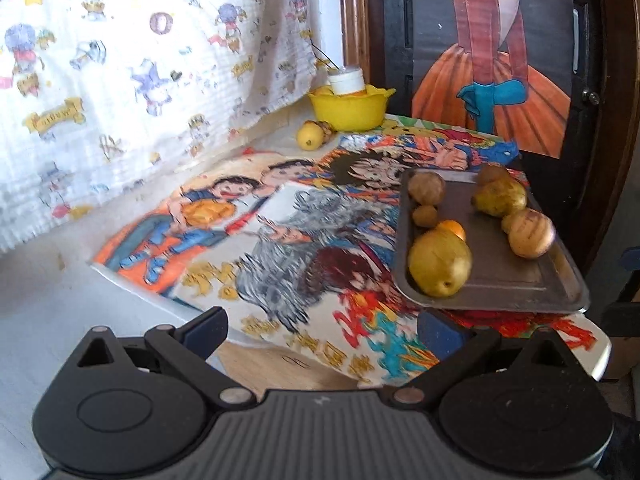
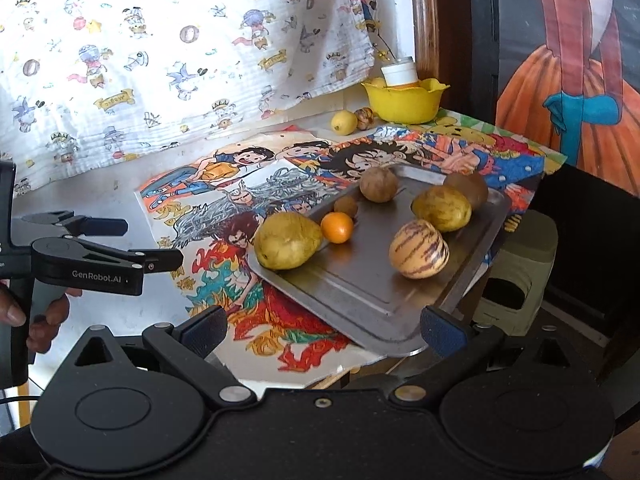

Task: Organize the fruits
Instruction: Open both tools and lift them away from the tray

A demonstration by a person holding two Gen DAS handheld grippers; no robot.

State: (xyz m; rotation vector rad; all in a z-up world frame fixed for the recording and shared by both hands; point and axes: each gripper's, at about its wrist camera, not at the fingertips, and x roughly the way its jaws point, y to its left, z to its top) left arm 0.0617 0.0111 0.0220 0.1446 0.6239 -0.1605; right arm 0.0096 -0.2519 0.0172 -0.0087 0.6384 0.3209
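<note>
A metal tray lies on the cartoon mat at the table's right edge. It carries a big yellow-green fruit, a small orange fruit, a purple-striped fruit, a yellow fruit and brown fruits. My right gripper stands open just short of the tray's near corner. My left gripper is open over the table to the left of the tray. In the left wrist view the tray and yellow-green fruit sit ahead to the right of the left gripper.
A yellow bowl with a white-capped bottle stands at the back, with a lemon and a small brown fruit beside it. A patterned cloth hangs at the back left. A hand holds the left gripper. A grey-green block sits below the table's right edge.
</note>
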